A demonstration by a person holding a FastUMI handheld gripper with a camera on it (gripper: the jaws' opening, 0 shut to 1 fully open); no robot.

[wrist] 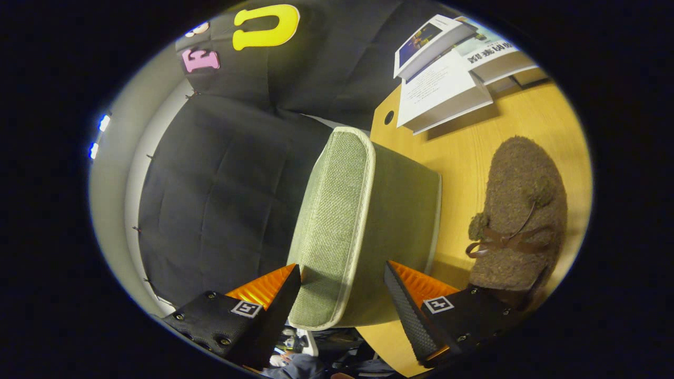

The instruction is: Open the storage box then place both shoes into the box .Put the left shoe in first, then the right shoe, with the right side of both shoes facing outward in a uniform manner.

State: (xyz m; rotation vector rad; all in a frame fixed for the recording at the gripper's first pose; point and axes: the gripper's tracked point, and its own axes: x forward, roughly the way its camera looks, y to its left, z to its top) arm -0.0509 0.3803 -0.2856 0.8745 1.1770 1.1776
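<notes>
**Gripper straddles the green storage box at the worktop's edge**

Right now the view is rolled onto its side, so the wooden worktop [468, 152] seems to climb up one flank of the scene while the booth's black cloth wall [221, 184] hangs on the other. The worktop is a warm yellow wood with a fine grain, and a small dark round hole [388, 117] sits near its far corner. Beyond the cloth, a pale grey wall [113, 210] curves away, with two small bright lights [99, 137] on it.

The storage box [363, 226], covered in woven sage-green fabric with pale piping along its seams, stands at the near edge of the worktop. The gripper [342, 287] has its fingers spread wide, one on each side of the box's near end; the box sits between them, and I cannot tell whether either finger actually touches the fabric.

Beside the box, on the bare wood, lies a fuzzy brown shoe [521, 210] with a thin brown bow and small pompoms on its upper. It lies just ahead of one finger, apart from the box.

Further back on the worktop a few books [447, 79] are stacked loosely, overlapping one another, well apart from the shoe.
</notes>
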